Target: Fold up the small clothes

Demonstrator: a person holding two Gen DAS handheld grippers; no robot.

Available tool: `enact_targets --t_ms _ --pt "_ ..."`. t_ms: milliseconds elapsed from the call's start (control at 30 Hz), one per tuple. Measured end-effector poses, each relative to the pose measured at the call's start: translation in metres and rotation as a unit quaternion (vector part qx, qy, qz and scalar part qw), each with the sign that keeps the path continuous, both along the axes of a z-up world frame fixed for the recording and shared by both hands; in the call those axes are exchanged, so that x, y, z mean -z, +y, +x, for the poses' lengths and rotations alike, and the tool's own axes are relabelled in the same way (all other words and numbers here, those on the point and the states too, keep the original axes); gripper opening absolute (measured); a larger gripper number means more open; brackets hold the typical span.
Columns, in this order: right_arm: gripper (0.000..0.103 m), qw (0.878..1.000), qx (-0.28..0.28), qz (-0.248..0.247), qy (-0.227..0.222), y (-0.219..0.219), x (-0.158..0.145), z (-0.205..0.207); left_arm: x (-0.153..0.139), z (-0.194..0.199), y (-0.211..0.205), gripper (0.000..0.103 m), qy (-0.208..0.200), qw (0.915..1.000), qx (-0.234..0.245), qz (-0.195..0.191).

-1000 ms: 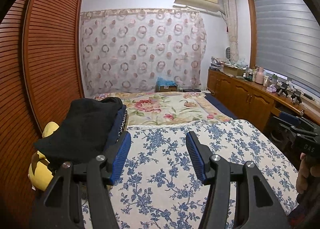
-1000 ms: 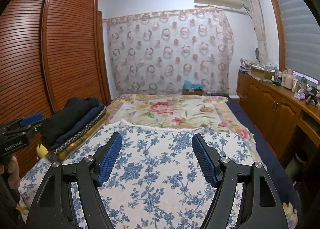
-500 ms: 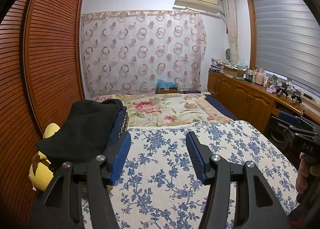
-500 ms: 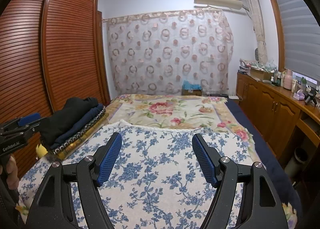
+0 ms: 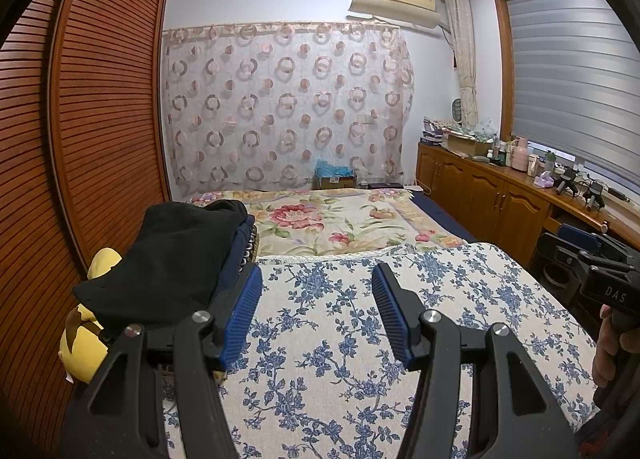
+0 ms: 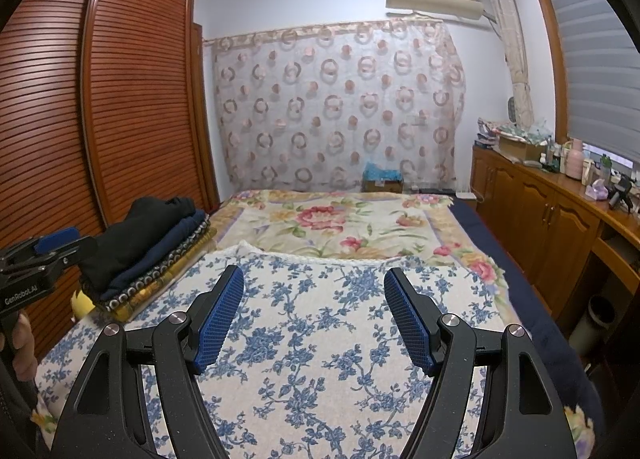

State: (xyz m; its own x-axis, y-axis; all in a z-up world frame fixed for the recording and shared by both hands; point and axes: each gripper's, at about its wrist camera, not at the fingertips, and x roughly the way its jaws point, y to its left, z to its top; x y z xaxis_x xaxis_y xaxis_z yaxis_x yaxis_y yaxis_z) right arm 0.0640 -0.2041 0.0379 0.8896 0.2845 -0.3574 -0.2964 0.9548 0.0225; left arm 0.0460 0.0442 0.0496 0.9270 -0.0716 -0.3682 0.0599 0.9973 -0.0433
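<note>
From the left wrist, nothing has shifted in the past second: my left gripper (image 5: 316, 311) hovers with jaws apart and empty beside the folded clothes stack (image 5: 172, 255). From the right wrist, my right gripper (image 6: 314, 313) likewise gapes empty over the blue-flowered bedspread (image 6: 320, 347). No garment lies spread; folding looks finished or paused.
</note>
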Motion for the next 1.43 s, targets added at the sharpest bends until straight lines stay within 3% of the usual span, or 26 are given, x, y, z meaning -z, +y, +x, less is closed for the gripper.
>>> enact_targets --t_ms 1433 --pt "0.075 1.000 0.001 0.002 0.000 -0.0030 0.0008 0.0009 -0.0016 0.0003 0.0029 0.057 -0.003 1.0000 -0.002 -0.001"
